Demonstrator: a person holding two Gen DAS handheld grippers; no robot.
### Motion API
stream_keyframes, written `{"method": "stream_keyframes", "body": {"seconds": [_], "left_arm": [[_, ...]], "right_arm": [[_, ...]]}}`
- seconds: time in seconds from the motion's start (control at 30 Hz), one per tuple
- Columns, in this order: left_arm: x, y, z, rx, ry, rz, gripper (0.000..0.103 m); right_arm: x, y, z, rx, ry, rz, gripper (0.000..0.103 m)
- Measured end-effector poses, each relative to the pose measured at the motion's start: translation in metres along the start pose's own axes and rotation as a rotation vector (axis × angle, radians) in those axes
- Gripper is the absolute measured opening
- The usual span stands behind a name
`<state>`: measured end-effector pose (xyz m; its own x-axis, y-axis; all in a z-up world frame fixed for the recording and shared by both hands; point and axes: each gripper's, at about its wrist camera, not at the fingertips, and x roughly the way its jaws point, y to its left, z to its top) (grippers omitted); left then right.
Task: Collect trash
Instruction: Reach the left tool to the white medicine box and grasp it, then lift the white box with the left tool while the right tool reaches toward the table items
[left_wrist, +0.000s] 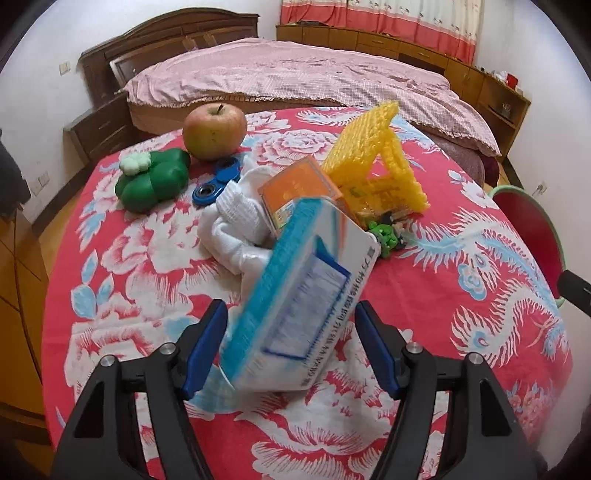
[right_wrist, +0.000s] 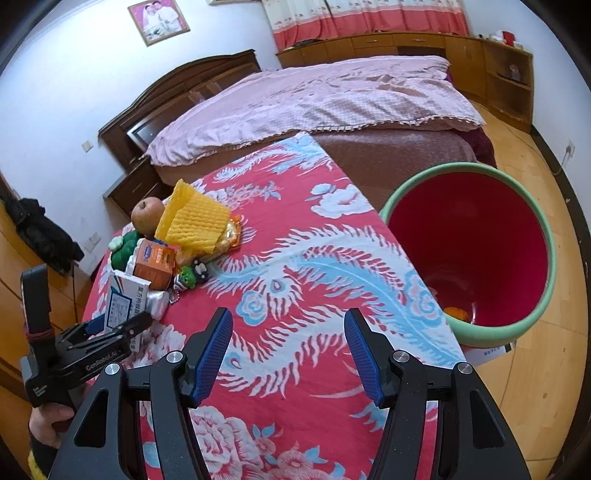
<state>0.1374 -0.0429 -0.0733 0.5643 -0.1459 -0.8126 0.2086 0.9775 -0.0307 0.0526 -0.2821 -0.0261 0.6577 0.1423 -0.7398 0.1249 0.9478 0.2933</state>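
The left gripper (left_wrist: 291, 347) stands wide open around a blue-and-white box (left_wrist: 299, 295), gaps at both pads; its long axis slants away, far end raised beside the orange box (left_wrist: 299, 188). The right gripper (right_wrist: 288, 350) gapes empty over the tablecloth (right_wrist: 314, 258), near the bin (right_wrist: 532, 314).

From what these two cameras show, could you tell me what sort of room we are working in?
Most likely a home bedroom. A bed with a pink cover and dark wooden headboard stands behind the cloth-covered table, a framed portrait hangs on the wall, and wooden cabinets run under the curtained window.
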Motion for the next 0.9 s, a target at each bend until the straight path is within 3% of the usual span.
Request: {"method": "stream_keyframes", "body": {"seconds": [0.03, 0.3, 0.57, 0.9], "left_arm": [[0.0, 0.002, -0.001, -0.011, -0.001, -0.006, 0.064], [-0.019, 0.019, -0.003, -0.099, -0.055, -0.067, 0.062], [-0.04, 0.046, 0.012, -0.207, -0.129, -0.041, 0.062], [-0.026, 0.072, 0.015, -0.316, -0.109, -0.032, 0.062]], "right_arm": [[0.001, 0.002, 0.001, -0.006, 0.001, 0.0, 0.064], [0.018, 0.024, 0.011, -0.073, 0.016, 0.015, 0.064], [0.047, 0.054, 0.024, -0.159, 0.045, 0.036, 0.064], [0.091, 0.091, 0.043, -0.301, 0.066, 0.004, 0.064]]}}
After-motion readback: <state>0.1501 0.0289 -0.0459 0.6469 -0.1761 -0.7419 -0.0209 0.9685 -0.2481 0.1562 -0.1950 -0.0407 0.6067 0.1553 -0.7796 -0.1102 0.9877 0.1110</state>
